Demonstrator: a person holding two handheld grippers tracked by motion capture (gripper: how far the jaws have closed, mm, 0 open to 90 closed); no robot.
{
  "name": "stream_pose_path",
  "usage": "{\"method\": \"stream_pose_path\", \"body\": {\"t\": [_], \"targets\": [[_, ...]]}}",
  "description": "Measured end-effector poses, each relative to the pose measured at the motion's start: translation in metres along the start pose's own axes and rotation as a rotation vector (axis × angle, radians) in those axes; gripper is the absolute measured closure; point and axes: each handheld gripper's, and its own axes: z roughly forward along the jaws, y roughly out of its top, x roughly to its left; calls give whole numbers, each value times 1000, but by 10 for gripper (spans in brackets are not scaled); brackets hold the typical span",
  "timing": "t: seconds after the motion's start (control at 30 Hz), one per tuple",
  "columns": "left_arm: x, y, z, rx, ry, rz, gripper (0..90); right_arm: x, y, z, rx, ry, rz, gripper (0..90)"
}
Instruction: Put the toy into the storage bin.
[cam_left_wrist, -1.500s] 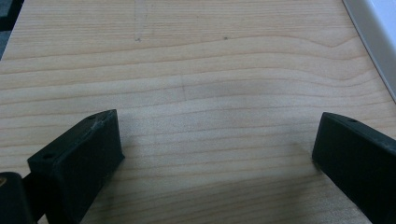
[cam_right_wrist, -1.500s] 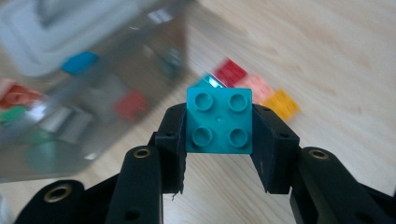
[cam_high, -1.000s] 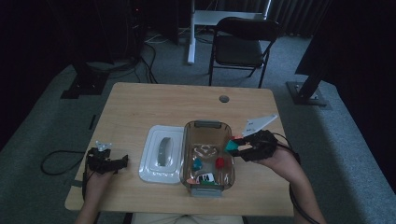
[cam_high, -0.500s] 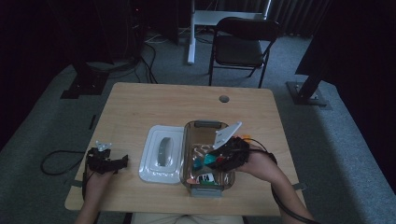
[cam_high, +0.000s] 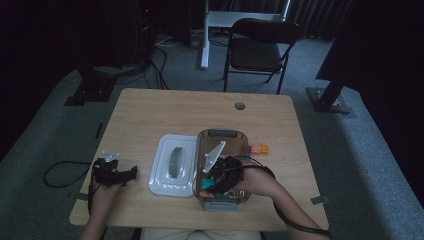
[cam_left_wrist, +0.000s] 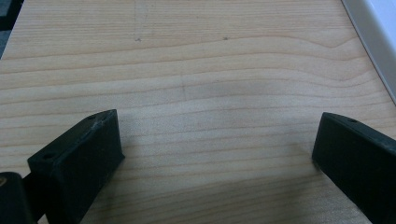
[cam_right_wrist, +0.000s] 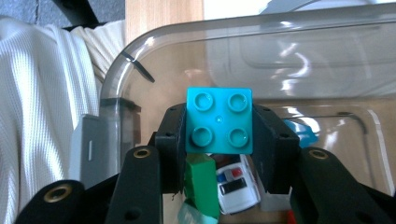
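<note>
Resting my left hand-held gripper (cam_high: 114, 171) on the bare tabletop (cam_high: 165, 110) at the left edge, I keep it out of the working zone; its jaws stand wide apart with nothing but wood grain between them, touching nothing I can make out apart from the surface below.

Just to its right lies the white lid (cam_high: 172, 164), set flat on the tabletop beside the container. I judge it is parked there so the box opening is free for loading.

Next right is the clear plastic container (cam_high: 220, 134), lid off, already holding several toys: in the right gripper view I see a green block (cam_right_wrist: 201, 184) and a small white toy car (cam_right_wrist: 236, 183) on the bottom.

My right hand-held gripper (cam_right_wrist: 218, 135) hangs over the near end of the container, clamped on a teal four-stud brick (cam_right_wrist: 219, 120). The pads press its two opposite sides and the studs face the camera. The brick is above the toys inside, not yet set down.

Farther right, an orange and yellow block (cam_high: 259, 148) sits on the tabletop just outside the container wall, probably next to go in.
</note>
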Motion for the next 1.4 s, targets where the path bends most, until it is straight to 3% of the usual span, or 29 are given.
{"method": "stream_pose_path", "body": {"t": [0.13,0.43,0.7,0.97,1.4], "targets": [[0,0,0,0,0,0,20,2,3,12,42,21,-16,585],[0,0,0,0,0,0,20,3,6,18,83,46,-35,580],[0,0,0,0,0,0,20,1,6,16,72,40,-17,554],[0,0,0,1,2,2,20,-1,-5,0,3,15,37,528],[0,0,0,2,2,4,20,-9,-39,-39,-130,-82,154,503]]}}
